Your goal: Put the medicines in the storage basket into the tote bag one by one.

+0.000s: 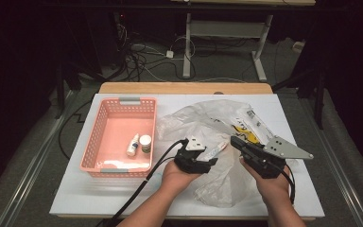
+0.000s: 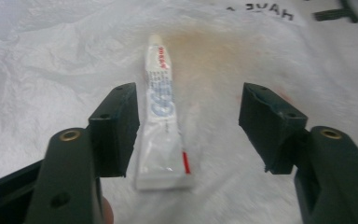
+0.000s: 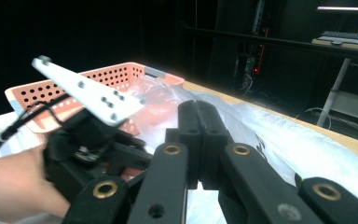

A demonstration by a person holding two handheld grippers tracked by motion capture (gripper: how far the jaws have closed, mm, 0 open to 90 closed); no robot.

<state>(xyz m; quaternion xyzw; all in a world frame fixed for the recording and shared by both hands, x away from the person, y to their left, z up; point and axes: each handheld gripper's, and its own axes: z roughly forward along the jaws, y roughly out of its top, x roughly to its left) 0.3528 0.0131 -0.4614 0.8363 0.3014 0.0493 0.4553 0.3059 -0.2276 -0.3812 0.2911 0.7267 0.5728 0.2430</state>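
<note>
hovering left gripper [image 2: 189, 126] jaws wide apart over small white tube [image 2: 163, 116] lying on crumpled plastic bag [image 1: 217, 127], tube just inside left jaw. right gripper [image 3: 198, 140] jaws pressed together, empty, beside pink basket [image 1: 99, 137].

Tube [image 2: 163, 116] on bag [image 1: 217, 123], basket [image 1: 99, 137] with two bottles [image 1: 139, 144] left of it.

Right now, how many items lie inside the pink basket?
2. A small white bottle and a white-capped jar sit side by side near the pink basket's right wall, towards its near end. The plastic bag may hide other things.
</note>
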